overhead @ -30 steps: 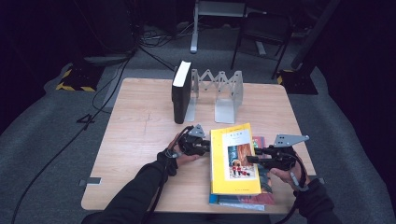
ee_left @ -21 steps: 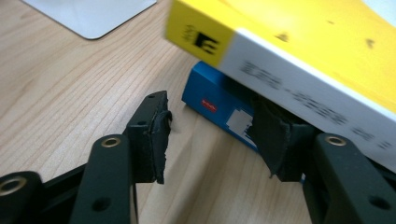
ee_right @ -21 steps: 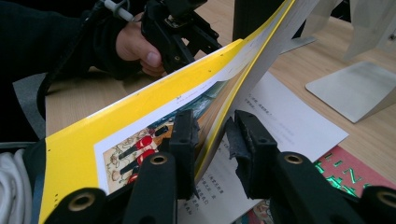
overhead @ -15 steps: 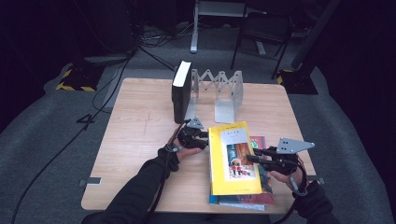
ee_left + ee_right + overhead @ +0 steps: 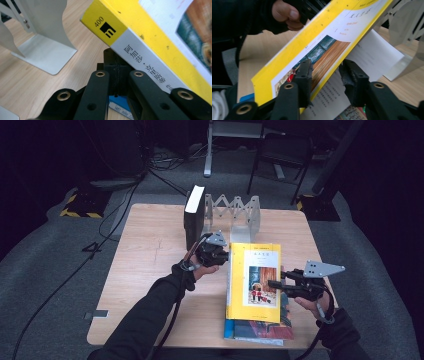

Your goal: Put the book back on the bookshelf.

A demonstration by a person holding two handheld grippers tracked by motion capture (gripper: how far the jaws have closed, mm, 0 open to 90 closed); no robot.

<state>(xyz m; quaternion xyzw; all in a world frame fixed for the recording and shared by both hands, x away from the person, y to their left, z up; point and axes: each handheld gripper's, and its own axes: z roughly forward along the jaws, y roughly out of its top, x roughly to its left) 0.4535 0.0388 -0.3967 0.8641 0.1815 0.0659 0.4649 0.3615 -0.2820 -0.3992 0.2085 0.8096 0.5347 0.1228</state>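
Left claw [image 5: 223, 254] grips the yellow book's [image 5: 255, 280] spine; right claw [image 5: 278, 285] straddles its cover loosely, so it may slip.

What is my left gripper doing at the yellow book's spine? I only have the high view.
Observer: In the left gripper view, the left gripper has its jaws shut, with the tips tucked beneath the spine of the tilted yellow book.
Operator: And the right one?
Observer: The right gripper straddles the front cover's edge, one jaw over the cover and the other over a white printed page beneath. Its jaws have just been opening and aren't pinching.
Operator: What's on the spine?
Observer: "400" above a black square logo, then Chinese characters on a white band.
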